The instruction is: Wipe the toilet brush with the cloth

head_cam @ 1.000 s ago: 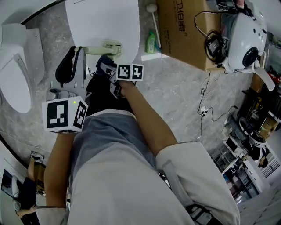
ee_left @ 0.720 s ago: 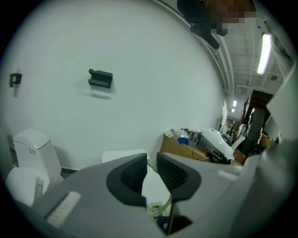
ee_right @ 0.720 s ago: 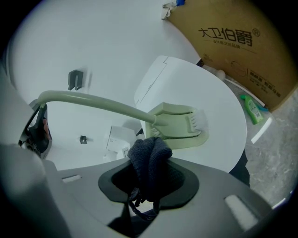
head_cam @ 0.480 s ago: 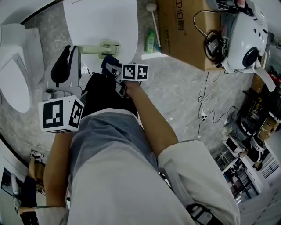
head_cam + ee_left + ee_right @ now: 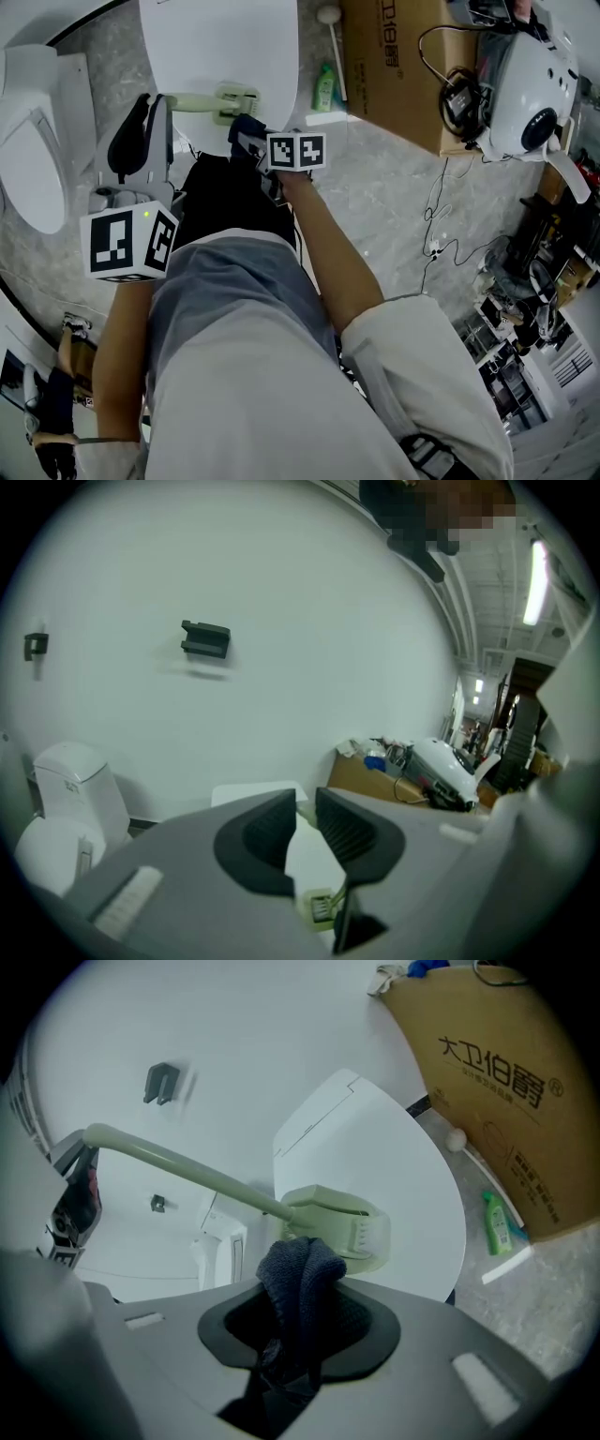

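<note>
I can read only one print: black characters, 大卫伯爵, with a small ® after them, on the side of the brown cardboard box (image 5: 502, 1110) in the right gripper view. The head view shows the same box (image 5: 384, 75) with only part of that print at the picture's top edge, 伯爵.

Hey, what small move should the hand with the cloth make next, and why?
Probably push the right gripper forward so the cloth rubs across the toilet brush head. The cloth is clamped in its jaws right at the head's near edge, and the left gripper grips the handle.
</note>
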A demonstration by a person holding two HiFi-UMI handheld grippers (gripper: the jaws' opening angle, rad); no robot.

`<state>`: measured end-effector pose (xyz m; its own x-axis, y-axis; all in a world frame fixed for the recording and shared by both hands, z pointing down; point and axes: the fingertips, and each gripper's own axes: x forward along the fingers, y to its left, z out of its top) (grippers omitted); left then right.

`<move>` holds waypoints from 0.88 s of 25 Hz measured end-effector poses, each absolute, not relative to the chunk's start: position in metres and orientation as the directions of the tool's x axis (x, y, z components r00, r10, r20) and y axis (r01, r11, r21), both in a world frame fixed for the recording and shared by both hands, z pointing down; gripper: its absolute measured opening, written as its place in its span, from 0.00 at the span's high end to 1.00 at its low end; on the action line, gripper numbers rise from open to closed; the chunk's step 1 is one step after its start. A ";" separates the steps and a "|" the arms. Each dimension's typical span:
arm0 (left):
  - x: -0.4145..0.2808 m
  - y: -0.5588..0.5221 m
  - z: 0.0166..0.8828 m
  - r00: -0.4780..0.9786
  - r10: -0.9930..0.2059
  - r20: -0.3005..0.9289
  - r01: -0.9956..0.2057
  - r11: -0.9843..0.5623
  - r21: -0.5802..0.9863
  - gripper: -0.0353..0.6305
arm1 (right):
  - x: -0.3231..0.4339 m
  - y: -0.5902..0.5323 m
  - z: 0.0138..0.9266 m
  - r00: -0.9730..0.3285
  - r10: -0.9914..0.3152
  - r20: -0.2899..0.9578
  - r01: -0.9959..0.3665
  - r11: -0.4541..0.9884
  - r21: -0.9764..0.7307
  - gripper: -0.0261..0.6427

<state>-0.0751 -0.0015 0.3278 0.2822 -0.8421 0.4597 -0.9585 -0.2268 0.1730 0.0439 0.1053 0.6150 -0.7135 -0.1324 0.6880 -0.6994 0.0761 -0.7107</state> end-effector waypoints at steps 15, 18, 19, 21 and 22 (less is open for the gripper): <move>-0.074 -0.007 0.331 0.236 -0.851 0.470 -0.970 -0.177 0.166 0.95 | 0.055 0.103 0.635 -0.611 -0.008 0.792 -0.754 0.310 -0.579 0.80; -0.075 -0.007 0.331 0.224 -0.853 0.470 -0.973 -0.167 0.161 0.95 | 0.056 0.103 0.639 -0.602 0.000 0.798 -0.756 0.321 -0.571 0.80; -0.075 -0.007 0.331 0.221 -0.852 0.474 -0.974 -0.165 0.158 0.95 | 0.057 0.104 0.641 -0.589 0.005 0.808 -0.761 0.333 -0.557 0.80; -0.074 -0.007 0.332 0.215 -0.851 0.479 -0.975 -0.160 0.154 0.95 | 0.059 0.104 0.648 -0.558 0.017 0.830 -0.771 0.361 -0.526 0.80; -0.074 -0.006 0.332 0.212 -0.851 0.479 -0.976 -0.157 0.153 0.95 | 0.059 0.104 0.651 -0.548 0.020 0.836 -0.774 0.367 -0.516 0.80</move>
<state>-0.0739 -0.0064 0.3317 0.2123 -0.8515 0.4795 -0.9757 -0.1572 0.1528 0.0594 0.1041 0.6508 -0.5479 0.0202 0.8363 -0.7739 0.3673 -0.5160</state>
